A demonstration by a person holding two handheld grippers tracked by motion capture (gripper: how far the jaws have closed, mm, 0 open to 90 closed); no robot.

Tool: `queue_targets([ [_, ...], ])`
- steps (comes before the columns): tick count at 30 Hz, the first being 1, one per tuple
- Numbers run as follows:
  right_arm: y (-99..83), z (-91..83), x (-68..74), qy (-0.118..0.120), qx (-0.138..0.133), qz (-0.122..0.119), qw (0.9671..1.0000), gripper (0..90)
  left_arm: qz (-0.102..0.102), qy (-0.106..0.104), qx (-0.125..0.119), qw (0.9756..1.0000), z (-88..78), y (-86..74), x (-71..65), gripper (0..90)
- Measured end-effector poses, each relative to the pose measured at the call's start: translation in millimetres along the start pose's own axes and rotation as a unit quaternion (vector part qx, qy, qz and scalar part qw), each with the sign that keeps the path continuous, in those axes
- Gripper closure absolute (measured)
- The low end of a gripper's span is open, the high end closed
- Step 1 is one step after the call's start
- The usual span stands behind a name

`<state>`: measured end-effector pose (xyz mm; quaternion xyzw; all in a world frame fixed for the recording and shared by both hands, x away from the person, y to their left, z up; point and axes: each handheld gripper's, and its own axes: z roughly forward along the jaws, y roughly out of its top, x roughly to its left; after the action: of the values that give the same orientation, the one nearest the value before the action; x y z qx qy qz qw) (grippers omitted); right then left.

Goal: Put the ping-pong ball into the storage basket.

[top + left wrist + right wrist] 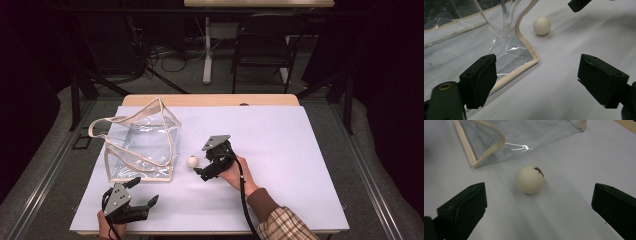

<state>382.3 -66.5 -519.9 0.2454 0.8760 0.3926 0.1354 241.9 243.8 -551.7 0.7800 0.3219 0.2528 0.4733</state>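
White table cover [300, 150]: both tools released; right tool [537, 210] facing ball [530, 179]; bag [524, 135] cut off.

A small cream-white ball [192, 161] with a dark printed mark on top rests near the middle of the tabletop, just beside the clear bag [142, 145], which slumps toward the left edge, cream-trimmed.

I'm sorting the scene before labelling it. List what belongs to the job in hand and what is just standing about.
Part of the job:
- white ball, on the sheet between the open jaws of the right hand-held gripper
- clear bag with beige trim, beside the ball
- left hand-held gripper, open, near the bag's corner

Just standing about:
- chair beyond the table
- cables on the floor
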Motion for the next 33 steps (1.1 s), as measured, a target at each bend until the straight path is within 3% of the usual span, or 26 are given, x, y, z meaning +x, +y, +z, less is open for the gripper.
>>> queue_targets([
  [33, 5.7, 47.3, 8.6, 0.02, 0.028, 0.007, 0.9994, 1.7, 0.001, 0.001, -0.002, 1.0, -0.7, 0.0, -0.2, 16.0],
])
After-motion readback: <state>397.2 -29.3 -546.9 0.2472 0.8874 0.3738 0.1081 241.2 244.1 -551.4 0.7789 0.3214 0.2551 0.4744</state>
